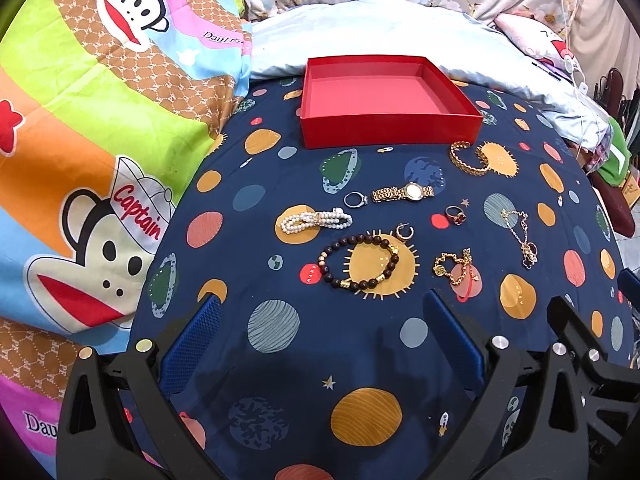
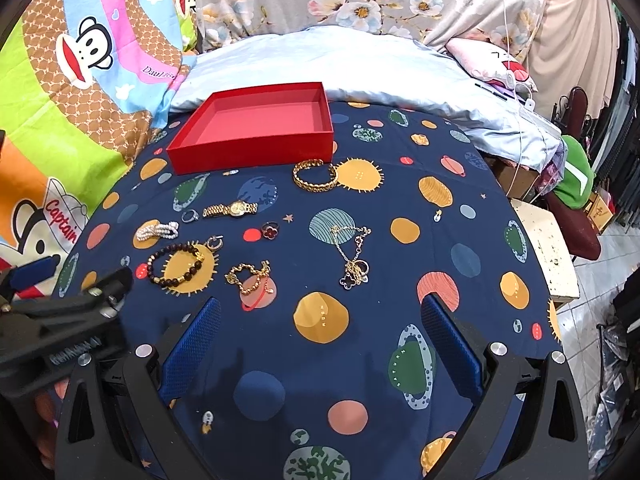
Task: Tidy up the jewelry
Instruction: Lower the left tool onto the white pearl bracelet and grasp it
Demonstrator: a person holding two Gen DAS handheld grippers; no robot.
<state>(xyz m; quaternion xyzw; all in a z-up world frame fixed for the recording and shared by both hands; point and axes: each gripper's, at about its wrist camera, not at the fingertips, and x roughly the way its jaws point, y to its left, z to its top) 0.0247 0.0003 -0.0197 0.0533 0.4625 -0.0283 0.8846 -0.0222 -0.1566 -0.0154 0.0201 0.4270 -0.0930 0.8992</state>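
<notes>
An empty red box [image 1: 384, 96] [image 2: 256, 130] sits at the back of the navy planet-print cloth. In front of it lie a gold cuff [image 1: 470, 159] [image 2: 315, 175], a gold watch [image 1: 403, 192] [image 2: 230, 209], a silver ring [image 1: 354, 199], a red-stone ring [image 1: 456, 215] [image 2: 270, 230], a pearl bracelet [image 1: 316, 220] [image 2: 157, 231], a dark bead bracelet [image 1: 360, 262] [image 2: 176, 264], a gold chain bracelet [image 1: 456, 266] [image 2: 250, 276] and a thin necklace [image 1: 520, 238] [image 2: 352, 252]. My left gripper [image 1: 324, 308] hangs open just short of the bead bracelet. My right gripper [image 2: 320, 312] is open over bare cloth.
A bright cartoon-monkey quilt [image 1: 80, 140] rises on the left. A pale blue pillow [image 2: 320, 68] lies behind the box. The cloth's right edge drops off toward a small white table [image 2: 548, 248] and floor clutter.
</notes>
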